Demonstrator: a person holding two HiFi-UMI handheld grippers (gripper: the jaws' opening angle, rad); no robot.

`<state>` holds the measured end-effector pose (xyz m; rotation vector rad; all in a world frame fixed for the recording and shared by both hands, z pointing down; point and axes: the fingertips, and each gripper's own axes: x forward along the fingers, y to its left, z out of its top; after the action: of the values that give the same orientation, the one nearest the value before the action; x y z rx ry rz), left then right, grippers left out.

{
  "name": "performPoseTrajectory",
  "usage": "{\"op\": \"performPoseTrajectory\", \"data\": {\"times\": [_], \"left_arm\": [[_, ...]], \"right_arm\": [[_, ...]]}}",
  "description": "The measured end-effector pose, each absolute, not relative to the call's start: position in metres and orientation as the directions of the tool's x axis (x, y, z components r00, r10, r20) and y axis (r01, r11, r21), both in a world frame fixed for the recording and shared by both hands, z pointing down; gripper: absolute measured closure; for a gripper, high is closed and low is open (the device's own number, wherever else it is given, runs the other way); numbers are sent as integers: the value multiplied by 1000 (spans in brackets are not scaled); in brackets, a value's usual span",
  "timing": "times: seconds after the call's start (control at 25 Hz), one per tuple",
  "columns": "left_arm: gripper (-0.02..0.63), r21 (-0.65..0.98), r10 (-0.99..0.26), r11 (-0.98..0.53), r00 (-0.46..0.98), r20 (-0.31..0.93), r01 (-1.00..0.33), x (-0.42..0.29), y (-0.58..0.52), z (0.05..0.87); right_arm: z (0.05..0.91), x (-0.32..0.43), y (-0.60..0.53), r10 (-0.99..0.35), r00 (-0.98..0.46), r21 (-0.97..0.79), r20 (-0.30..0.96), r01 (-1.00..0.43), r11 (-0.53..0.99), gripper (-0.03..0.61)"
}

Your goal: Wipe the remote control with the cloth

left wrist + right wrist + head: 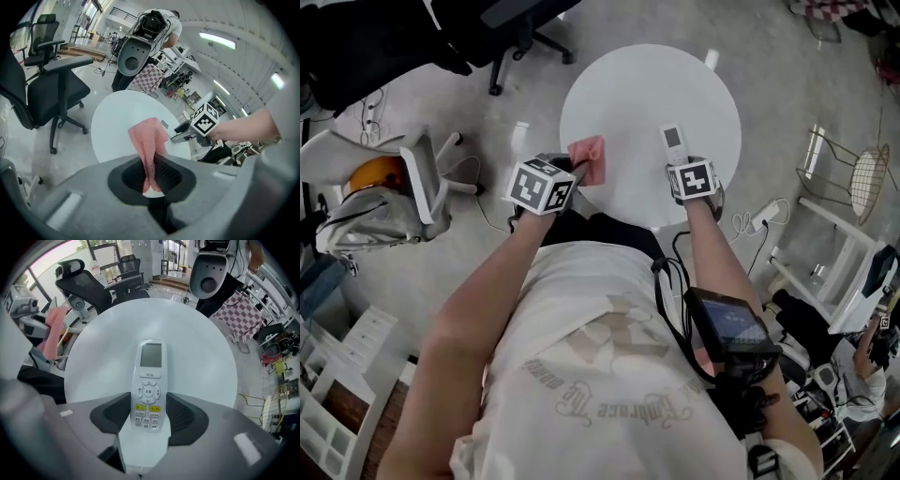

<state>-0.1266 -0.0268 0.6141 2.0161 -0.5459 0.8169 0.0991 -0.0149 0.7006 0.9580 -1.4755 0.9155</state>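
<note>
A round white bench (623, 89) carries everything, standing on a pale floor with a black office chair (511, 23) beyond its far-left edge

The left tongs (575, 172) reach in over the bench's near-left edge, angled downward. Their jaws are pressed together on the cloth (149, 140) – the pink fabric is pinched in a narrow fold between the dark pads and fans out wider past the tips. In the head view the cloth (590, 159) sits right at the near-left edge; whether its free end touches the surface I cannot tell

The right tongs (150, 416) point straight down at the near-right part of the bench. Their jaws stand wide, one pad against each long side of the remote control (149, 390), closed on its lower, button end with no gap showing on either side

The remote control (673, 141) – white, screen end toward the bench's middle – lies flat and face up near the near-right edge, well apart from the cloth
</note>
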Motion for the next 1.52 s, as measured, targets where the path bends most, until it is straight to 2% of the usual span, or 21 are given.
{"op": "performPoseTrajectory", "data": {"times": [0.28,0.56,0.72,0.92,1.12,1.32,1.52], "left_arm": [[595,567,-73,-527,698,712,-633,-138,-21,607],[595,621,-60,-534,758,649,-574,-129,-28,593],[595,700,-27,-522,830,558,-487,-123,-23,575],[595,789,1,-501,912,411,-355,-116,-14,545],[595,851,30,-495,975,220,-177,-121,-5,508],[595,840,103,-541,994,40,23,-128,17,464],[595,797,160,-599,987,16,84,-134,37,447]], "right_arm": [[696,99,-12,-86,-83,-46,993,-930,364,342],[671,73,-1,-223,-313,-262,923,-938,228,344],[626,38,-4,-393,-495,-478,775,-866,149,344],[558,-4,-8,-522,-684,-698,509,-684,215,344],[492,-41,-9,-560,-776,-795,289,-521,311,344],[438,-75,-1,-532,-839,-829,117,-377,413,344],[417,-107,9,-501,-866,-838,12,-282,467,344]]}}
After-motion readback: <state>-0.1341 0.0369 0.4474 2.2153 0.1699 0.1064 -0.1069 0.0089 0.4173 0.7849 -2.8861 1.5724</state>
